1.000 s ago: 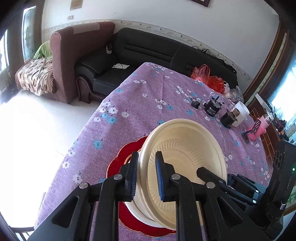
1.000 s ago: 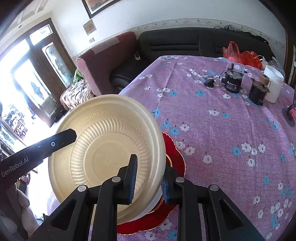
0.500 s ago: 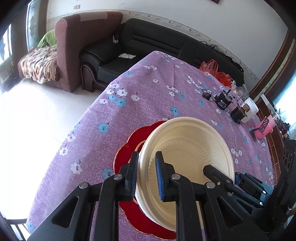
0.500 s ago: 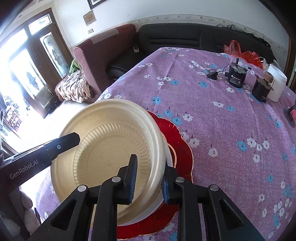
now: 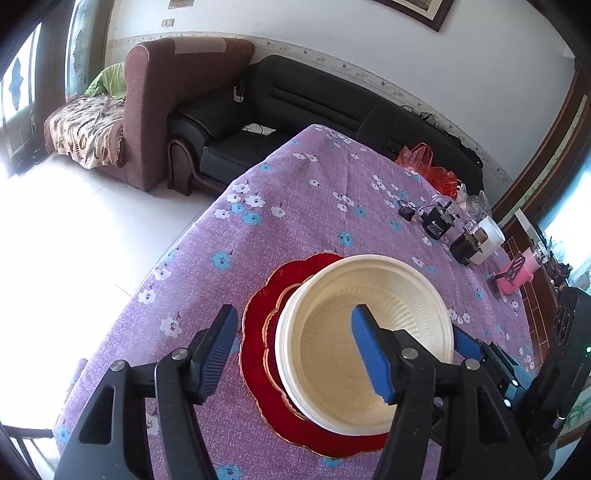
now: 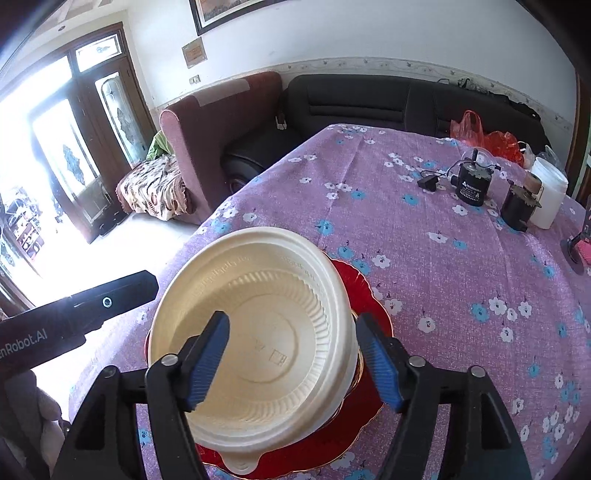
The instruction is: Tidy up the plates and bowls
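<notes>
**Bowl between my opening jaws**

My left gripper (image 5: 291,347) and right gripper (image 6: 295,360) are both opening, pads clear of the rim that passes between each pair. The cream ribbed disposable bowl (image 6: 258,332) sits on the scalloped red plate (image 5: 258,325), on the purple flowered tablecloth (image 5: 314,192).

Ahead of the tongs, past the tabletop (image 5: 295,221) in its purple flowered cloth, a black sofa (image 5: 332,107) lines the white wall (image 6: 369,33). To its left stands a maroon armchair (image 5: 166,92), then glazed wooden doors (image 6: 92,147) flooding the pale floor (image 5: 74,240) with daylight.
</notes>
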